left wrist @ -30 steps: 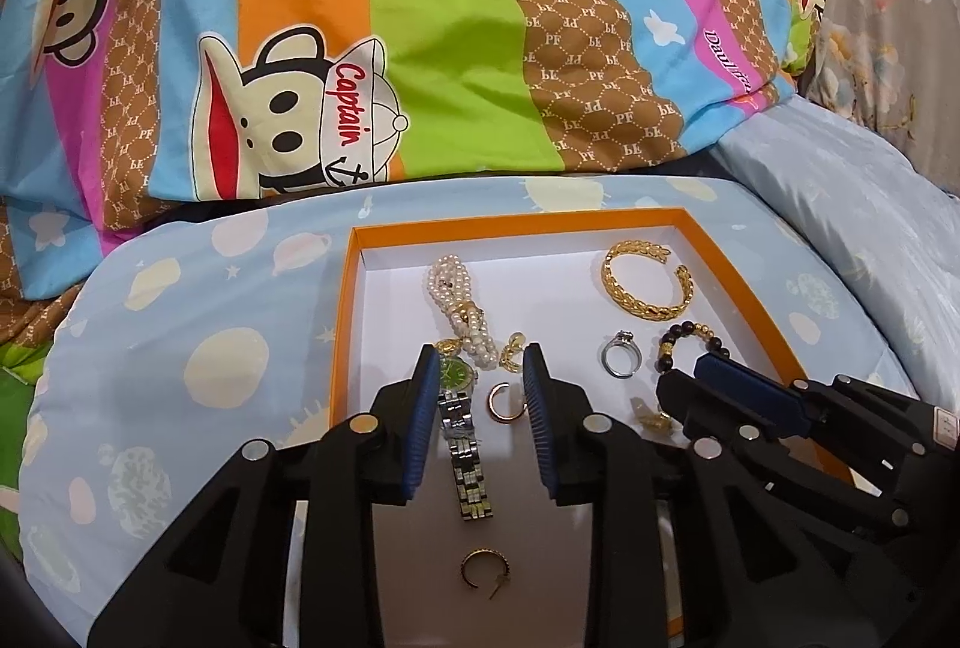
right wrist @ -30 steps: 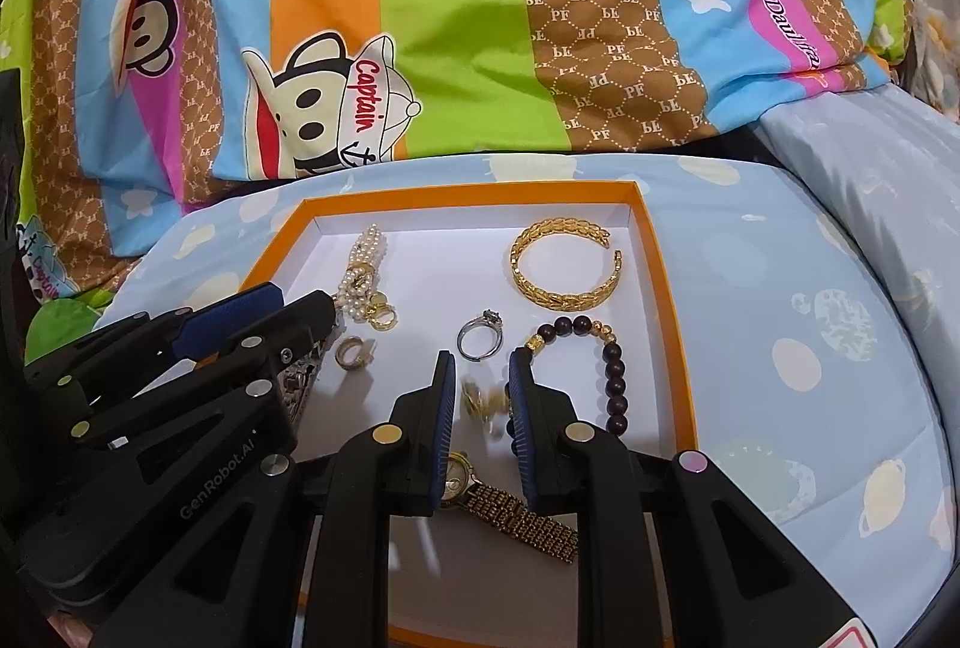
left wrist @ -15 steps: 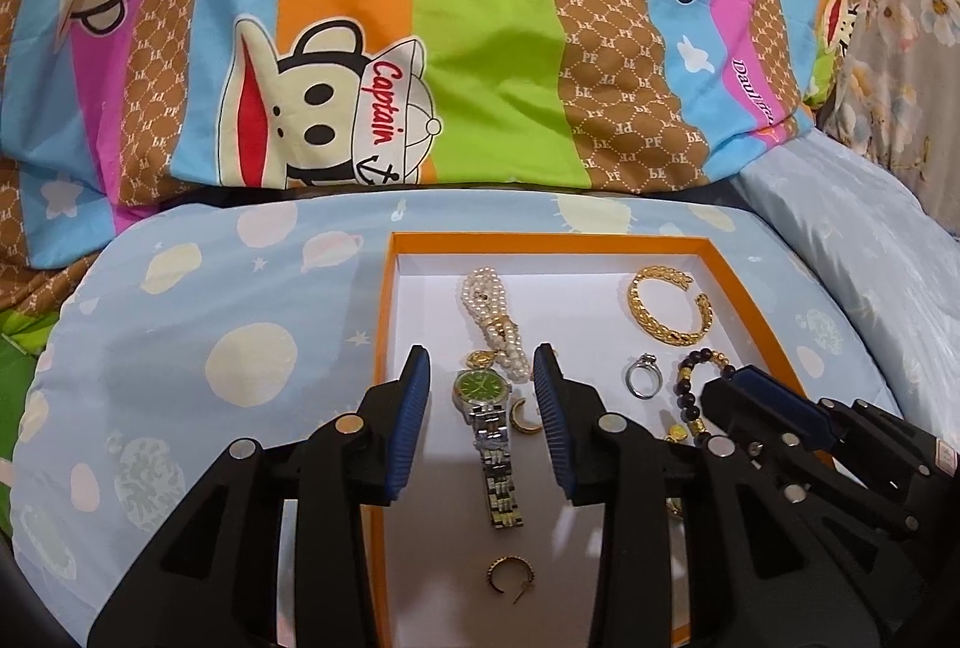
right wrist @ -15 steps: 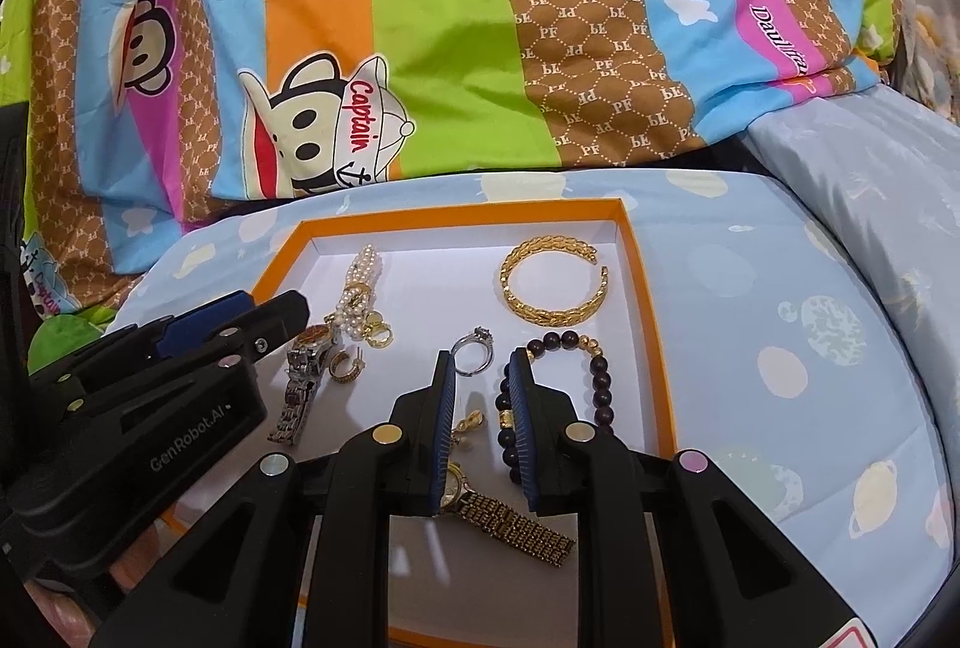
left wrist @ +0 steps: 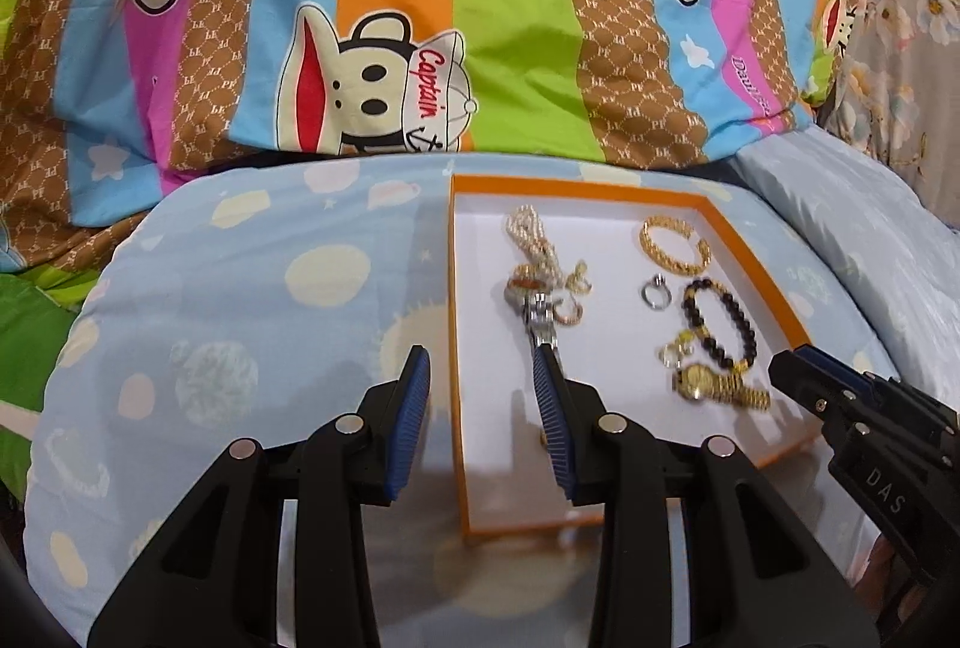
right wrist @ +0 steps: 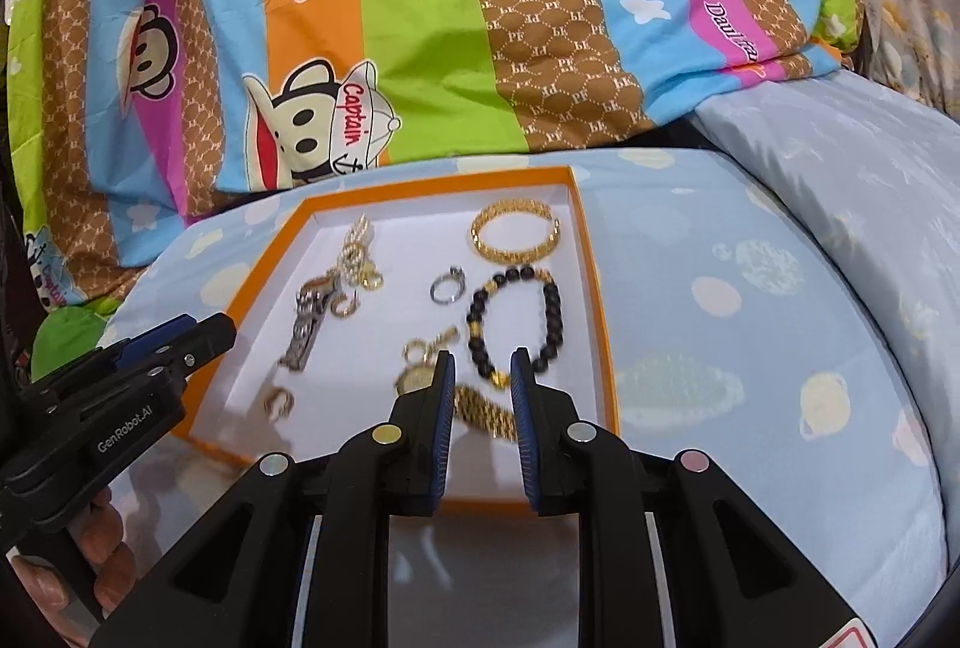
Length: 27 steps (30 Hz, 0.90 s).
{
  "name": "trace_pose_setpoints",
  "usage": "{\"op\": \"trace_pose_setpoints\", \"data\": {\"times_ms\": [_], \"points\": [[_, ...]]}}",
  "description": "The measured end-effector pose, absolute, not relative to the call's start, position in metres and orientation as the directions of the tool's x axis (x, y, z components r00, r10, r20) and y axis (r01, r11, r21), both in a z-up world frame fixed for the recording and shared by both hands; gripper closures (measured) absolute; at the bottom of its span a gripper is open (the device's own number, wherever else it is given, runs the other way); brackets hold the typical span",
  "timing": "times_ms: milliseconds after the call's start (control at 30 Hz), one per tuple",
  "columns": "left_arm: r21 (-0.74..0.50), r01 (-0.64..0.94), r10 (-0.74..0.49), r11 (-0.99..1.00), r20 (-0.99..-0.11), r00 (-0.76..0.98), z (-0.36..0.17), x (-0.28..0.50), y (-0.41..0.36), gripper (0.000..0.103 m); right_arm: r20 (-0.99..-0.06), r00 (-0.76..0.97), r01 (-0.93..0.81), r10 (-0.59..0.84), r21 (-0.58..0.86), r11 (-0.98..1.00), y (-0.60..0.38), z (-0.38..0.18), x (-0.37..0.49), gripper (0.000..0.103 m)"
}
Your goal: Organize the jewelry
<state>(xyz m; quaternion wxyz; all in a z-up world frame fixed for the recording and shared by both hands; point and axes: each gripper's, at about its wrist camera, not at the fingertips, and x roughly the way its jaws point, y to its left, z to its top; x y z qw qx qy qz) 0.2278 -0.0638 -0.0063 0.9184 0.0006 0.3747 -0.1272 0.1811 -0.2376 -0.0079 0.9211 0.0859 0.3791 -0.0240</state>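
Striped cartoon-monkey bedsheet [right wrist: 420, 18]: "Captain" in red on monkey's white cap [right wrist: 354, 120]; "Daul frank" in white on orange and pink stripes. Black left gripper [right wrist: 198, 342]: "GenRobot.AI". Black right gripper [left wrist: 798, 378]: "DAS".

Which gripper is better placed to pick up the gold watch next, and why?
Probably the right gripper: the gold watch lies just ahead between its parted fingers. The left gripper straddles the orange tray edge, further from it.
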Motion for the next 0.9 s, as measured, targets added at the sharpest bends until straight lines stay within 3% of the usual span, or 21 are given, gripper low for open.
{"op": "trace_pose_setpoints", "data": {"times_ms": [233, 900], "points": [[-0.042, 0.223, -0.184, 0.974, -0.723, 0.666, -0.021, 0.215, -0.063, 0.068, -0.708, 0.706, 0.109, 0.022, 0.139, 0.984, -0.236, -0.013, 0.167, 0.084], [-0.020, 0.211, -0.165, 0.977, -0.701, 0.694, -0.015, 0.172, -0.048, 0.067, -0.674, 0.738, 0.115, -0.032, 0.079, 0.990, -0.208, -0.006, 0.121, 0.078]]}}
